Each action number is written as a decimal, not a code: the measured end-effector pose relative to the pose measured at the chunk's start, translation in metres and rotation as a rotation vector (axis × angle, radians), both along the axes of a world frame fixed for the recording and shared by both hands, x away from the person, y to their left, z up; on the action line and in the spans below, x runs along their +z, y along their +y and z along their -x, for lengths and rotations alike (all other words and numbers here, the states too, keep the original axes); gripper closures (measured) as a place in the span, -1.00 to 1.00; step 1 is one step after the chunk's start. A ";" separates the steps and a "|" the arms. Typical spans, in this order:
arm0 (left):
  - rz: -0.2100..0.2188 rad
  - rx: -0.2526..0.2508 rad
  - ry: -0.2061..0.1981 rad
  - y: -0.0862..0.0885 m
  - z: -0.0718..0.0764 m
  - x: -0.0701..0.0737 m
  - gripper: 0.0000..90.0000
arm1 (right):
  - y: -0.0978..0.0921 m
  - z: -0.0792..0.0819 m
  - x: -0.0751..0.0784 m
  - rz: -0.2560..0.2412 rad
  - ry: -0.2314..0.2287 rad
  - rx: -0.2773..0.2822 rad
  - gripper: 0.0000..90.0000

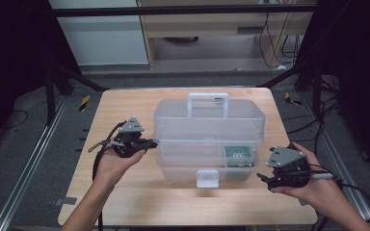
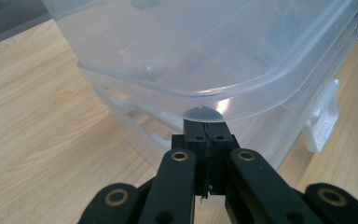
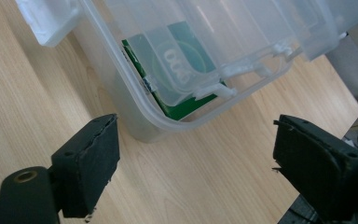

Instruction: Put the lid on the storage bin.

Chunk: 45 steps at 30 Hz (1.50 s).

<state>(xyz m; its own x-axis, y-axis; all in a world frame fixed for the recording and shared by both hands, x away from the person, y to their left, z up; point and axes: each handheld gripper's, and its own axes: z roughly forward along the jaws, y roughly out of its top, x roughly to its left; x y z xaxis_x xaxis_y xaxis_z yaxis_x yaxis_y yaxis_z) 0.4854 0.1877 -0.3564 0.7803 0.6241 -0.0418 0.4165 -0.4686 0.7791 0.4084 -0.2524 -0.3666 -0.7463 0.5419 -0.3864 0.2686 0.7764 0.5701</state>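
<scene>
Clear plastic storage box with rounded corners, glossy and see-through, at the middle of a pale wooden surface with straight grain. One lid, raised at its front edge, with one white carry handle standing up at the back. One white latch hanging at the front of the base. Inside the box, at its right end, one flat green pack with white print, seen through the wall; in the right gripper view the same green pack under a clear inner tray.

Two tongs, black, with flat blocky jaws, each carried in a hand from the near side. Left tongs at the left end of the box, jaws pressed together with no gap, tips touching the lid's rim; in the left gripper view the left tongs right under a small rounded tab on that rim, tab apparently pinched, though hard to tell for sure. Right tongs wide apart, just beside the box's near right corner, nothing between the jaws but bare wood and that corner farther off.

Around: dark frame bars, grey floor, cables at the right, a pale cabinet beyond the far edge. Nothing between the tongs and the box.
</scene>
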 end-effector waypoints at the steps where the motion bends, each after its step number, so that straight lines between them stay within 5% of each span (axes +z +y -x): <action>1: 0.000 0.000 0.000 0.000 0.000 0.000 1.00 | 0.000 0.000 0.000 0.000 0.000 0.000 -0.68; 6: -0.010 -0.001 -0.005 0.000 0.004 -0.004 1.00 | -0.003 -0.001 -0.006 -0.018 0.040 -0.030 -0.76; 37: -0.006 -0.024 -0.007 0.004 0.014 -0.028 1.00 | -0.012 0.001 -0.030 -0.050 0.059 -0.063 -0.71; 43: -0.069 0.024 -0.006 0.013 0.014 -0.030 1.00 | -0.014 -0.001 -0.034 -0.041 0.060 -0.097 -0.70; 45: -0.057 0.040 0.004 0.020 0.011 -0.031 1.00 | -0.017 -0.003 -0.037 -0.033 0.048 -0.115 -0.66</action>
